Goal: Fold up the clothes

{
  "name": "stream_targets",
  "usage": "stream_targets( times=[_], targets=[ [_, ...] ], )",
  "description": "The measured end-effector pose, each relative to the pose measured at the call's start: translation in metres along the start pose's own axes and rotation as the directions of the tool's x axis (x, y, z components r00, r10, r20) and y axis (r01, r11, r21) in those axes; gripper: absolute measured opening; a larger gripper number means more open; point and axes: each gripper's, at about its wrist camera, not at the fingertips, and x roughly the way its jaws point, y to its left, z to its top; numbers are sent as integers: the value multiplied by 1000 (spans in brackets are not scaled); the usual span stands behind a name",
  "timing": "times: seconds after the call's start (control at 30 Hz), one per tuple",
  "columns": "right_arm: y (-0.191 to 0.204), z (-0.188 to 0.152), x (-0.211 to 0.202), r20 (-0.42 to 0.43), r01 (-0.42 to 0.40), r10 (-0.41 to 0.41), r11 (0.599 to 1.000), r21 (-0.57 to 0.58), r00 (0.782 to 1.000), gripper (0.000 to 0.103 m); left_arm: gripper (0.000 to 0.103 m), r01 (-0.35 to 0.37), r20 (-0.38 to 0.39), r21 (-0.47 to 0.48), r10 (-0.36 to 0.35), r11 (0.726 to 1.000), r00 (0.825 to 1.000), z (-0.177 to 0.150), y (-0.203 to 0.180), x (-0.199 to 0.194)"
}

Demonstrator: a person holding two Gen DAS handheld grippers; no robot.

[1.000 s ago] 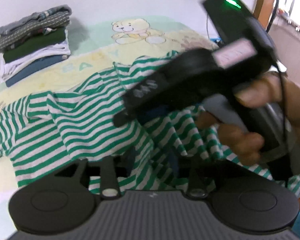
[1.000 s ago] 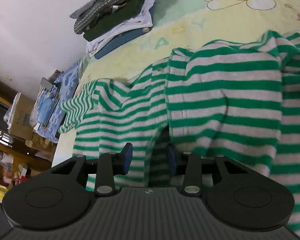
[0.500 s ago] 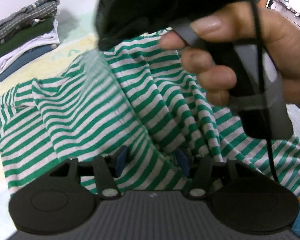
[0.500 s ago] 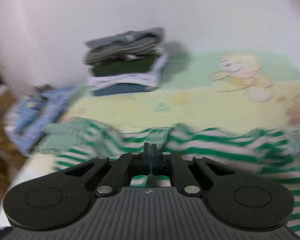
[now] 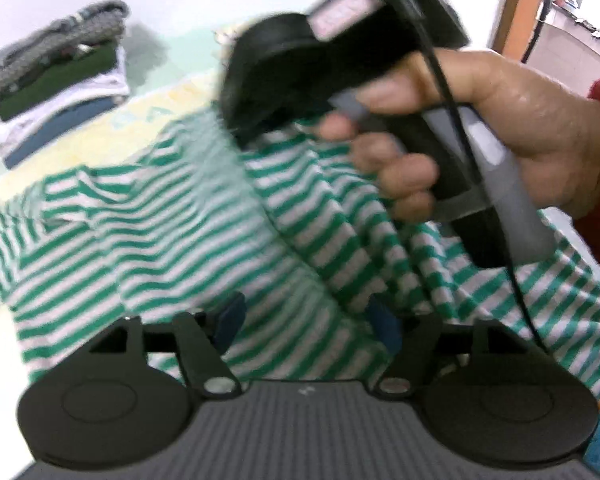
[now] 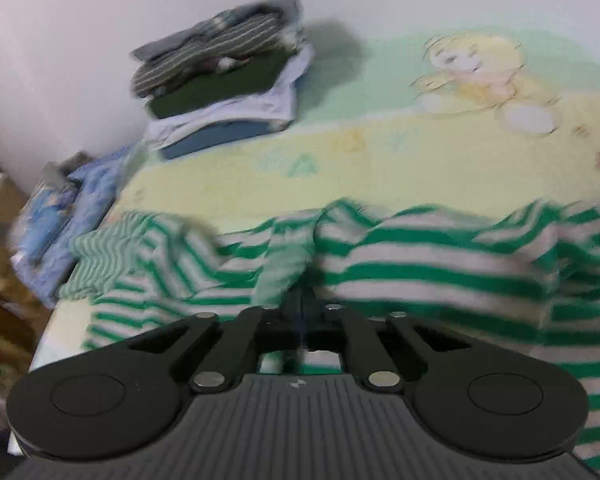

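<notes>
A green-and-white striped garment (image 5: pixel 148 240) lies rumpled across the bed. My left gripper (image 5: pixel 306 318) stands open just above it, blue pads apart with striped cloth bulging between them. In the left wrist view a hand (image 5: pixel 480 132) holds the right gripper's black body above the cloth, lifting a fold. In the right wrist view my right gripper (image 6: pixel 302 308) is shut on an edge of the striped garment (image 6: pixel 420 264), which bunches up right in front of the fingers.
A stack of folded clothes (image 6: pixel 220 88) sits at the back left against the white wall, also seen in the left wrist view (image 5: pixel 56 88). The bed sheet (image 6: pixel 380 152) is yellow and green with a bear print. Blue cloth (image 6: pixel 60 216) lies off the bed's left edge.
My right gripper closed on the striped garment and lifted it up and back. The left gripper stayed open over the cloth while the fabric rose in front of it.
</notes>
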Motion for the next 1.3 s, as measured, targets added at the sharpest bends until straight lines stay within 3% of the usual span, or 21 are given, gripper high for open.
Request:
stream_targets(
  times=[0.1,0.13,0.17,0.2,0.23,0.3,0.4,0.53,0.63,0.67,0.7,0.8,0.9,0.97,1.07,1.17,1.23,1.3],
  targets=[
    [-9,9,-11,36,-33,32,999,35,999,5,78,-47,43,-7,47,999,998,1,20,-10],
    [-11,11,-14,40,-46,44,998,43,998,14,79,-61,57,-17,61,998,996,2,30,-11],
    [-14,14,-16,43,-58,56,997,50,997,32,79,-75,71,-27,76,997,995,3,40,-13],
    [-16,17,-17,45,-70,67,996,56,997,39,78,-93,81,-43,96,995,992,3,53,-14],
    [-13,17,-14,27,-69,68,997,36,997,39,78,-111,82,-61,116,992,990,5,64,-13],
    [-8,15,-7,-2,-69,69,998,10,998,39,72,-147,74,-108,156,983,985,7,90,-10],
    [-1,12,1,-19,-52,52,999,-7,998,39,71,-168,51,-188,180,968,982,13,127,-5],
    [1,8,4,-28,-52,52,999,-8,998,39,71,-131,67,-258,153,957,986,16,157,-6],
    [5,7,5,-23,-68,68,997,-31,997,28,68,-108,75,-242,130,964,989,19,166,5],
    [7,8,5,-10,-69,68,997,-47,998,17,60,-90,75,-244,111,966,991,22,170,13],
    [8,9,5,6,-68,68,996,-57,998,13,47,-60,76,-255,82,965,994,23,176,20],
    [5,13,16,-6,-57,57,998,-37,998,15,25,-9,62,-283,28,959,998,25,186,33],
    [-1,16,25,-34,-95,95,996,2,995,31,24,17,72,-295,5,955,997,27,194,39],
    [-2,17,27,-46,-122,122,992,6,991,7,24,30,83,-298,-6,954,997,28,198,40],
    [-2,32,14,17,-146,147,989,-10,989,6,28,51,99,-303,-22,952,995,31,206,43],
    [-19,57,6,92,-135,129,989,58,987,6,35,70,115,-306,-37,949,993,33,213,46],
    [-29,71,12,112,-89,81,994,68,990,6,41,31,118,-293,5,956,993,37,216,50],
    [-35,78,28,95,-40,35,998,54,995,5,40,-11,120,-287,47,958,992,41,221,56]
  ],
)
